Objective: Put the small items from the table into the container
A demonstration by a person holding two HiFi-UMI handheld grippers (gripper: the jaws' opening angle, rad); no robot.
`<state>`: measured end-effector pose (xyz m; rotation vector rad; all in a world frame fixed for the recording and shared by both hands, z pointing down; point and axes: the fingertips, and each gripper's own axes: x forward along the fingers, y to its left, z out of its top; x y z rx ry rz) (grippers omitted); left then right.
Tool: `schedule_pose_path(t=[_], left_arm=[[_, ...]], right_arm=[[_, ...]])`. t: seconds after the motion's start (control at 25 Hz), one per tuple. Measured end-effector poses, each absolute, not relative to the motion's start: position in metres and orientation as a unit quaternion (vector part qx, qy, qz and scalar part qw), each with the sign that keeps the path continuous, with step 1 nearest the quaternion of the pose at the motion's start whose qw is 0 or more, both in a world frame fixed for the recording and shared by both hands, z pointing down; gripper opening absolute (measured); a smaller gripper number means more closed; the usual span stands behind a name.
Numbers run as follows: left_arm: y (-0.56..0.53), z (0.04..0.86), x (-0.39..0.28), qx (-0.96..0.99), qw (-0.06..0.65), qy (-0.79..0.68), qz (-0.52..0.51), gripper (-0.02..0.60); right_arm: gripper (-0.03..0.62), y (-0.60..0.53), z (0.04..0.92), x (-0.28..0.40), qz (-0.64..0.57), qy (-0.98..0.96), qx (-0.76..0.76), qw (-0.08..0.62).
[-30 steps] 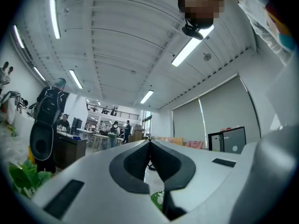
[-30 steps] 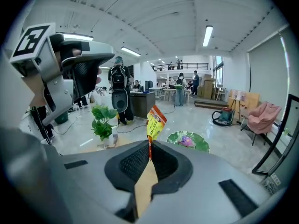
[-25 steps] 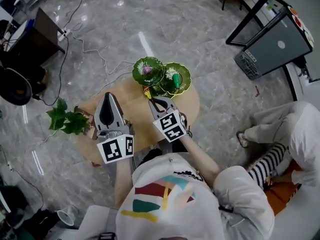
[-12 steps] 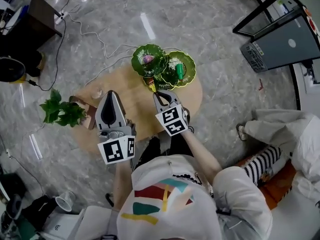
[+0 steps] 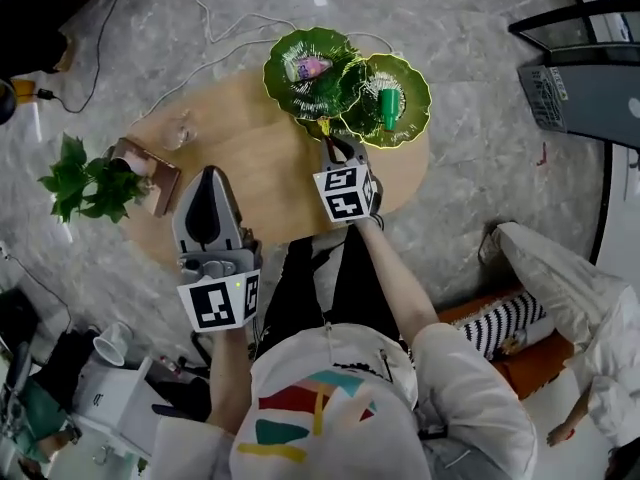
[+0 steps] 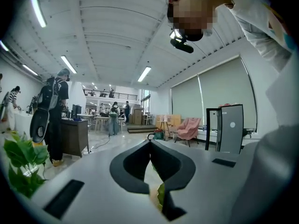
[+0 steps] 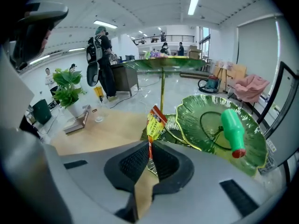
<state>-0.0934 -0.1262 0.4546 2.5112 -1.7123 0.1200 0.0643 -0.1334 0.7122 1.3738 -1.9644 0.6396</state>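
My right gripper [image 7: 150, 146] is shut on a yellow and red sachet [image 7: 154, 122], which sticks up from the jaw tips. It points down at the near edge of a green leaf-shaped tiered tray [image 7: 196, 107]. A green bottle [image 7: 232, 129] lies on the tray's right plate [image 5: 422, 96], and a purple item [image 5: 310, 66] lies on the left plate [image 5: 275, 80]. In the head view the right gripper [image 5: 331, 146] hovers just in front of the tray. My left gripper [image 5: 206, 172] hangs over the table's near left part, its jaws [image 6: 150, 142] shut with nothing held.
The round wooden table [image 5: 250, 158] also carries a potted plant [image 5: 85, 183], a brown flat object [image 5: 150, 175] and a small glass [image 5: 180, 128] at its left. Cables run over the floor behind. A black cabinet [image 5: 590, 78] and a seated person's legs [image 5: 560, 288] are at the right.
Both grippers have sunk toward the table. The right one, still holding the sachet, has come up to the green tray's near edge. The head camera has shifted too.
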Motion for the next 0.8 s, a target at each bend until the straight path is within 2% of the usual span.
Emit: schedule_pose_path(t=[0.08,0.12,0.16,0.2,0.52,0.72,0.76,0.8], left_arm=[[-0.128,0.463,-0.095,0.823,0.054,-0.564,0.045,0.008],[-0.129,0.466,-0.096,0.823,0.055,-0.564,0.047,0.008],[-0.129,0.468,-0.096,0.823,0.055,-0.564,0.048,0.008],[-0.128,0.468,-0.095,0.823,0.055,-0.563,0.047,0.008],[-0.124,0.45,-0.087,0.83,0.042,-0.555,0.029,0.008],[-0.114,0.415,-0.084,0.827,0.038,-0.561,0.019,0.008],[-0.111,0.405,-0.084,0.826,0.036,-0.563,0.016,0.008],[-0.109,0.394,-0.084,0.825,0.032,-0.564,0.011,0.008]], right_arm=[[0.031,-0.141,0.723,0.066,0.263,-0.737,0.545,0.301],[0.07,-0.142,0.727,0.066,0.275,-0.732,0.554,0.287],[0.145,-0.143,0.729,0.065,0.284,-0.728,0.56,0.275],[0.175,-0.143,0.73,0.064,0.287,-0.727,0.564,0.267],[0.186,-0.131,0.712,0.053,0.3,-0.735,0.55,0.259],[0.184,-0.107,0.644,0.043,0.293,-0.77,0.518,0.231],[0.15,-0.101,0.622,0.044,0.283,-0.775,0.52,0.223],[0.014,-0.099,0.598,0.048,0.267,-0.776,0.53,0.215]])
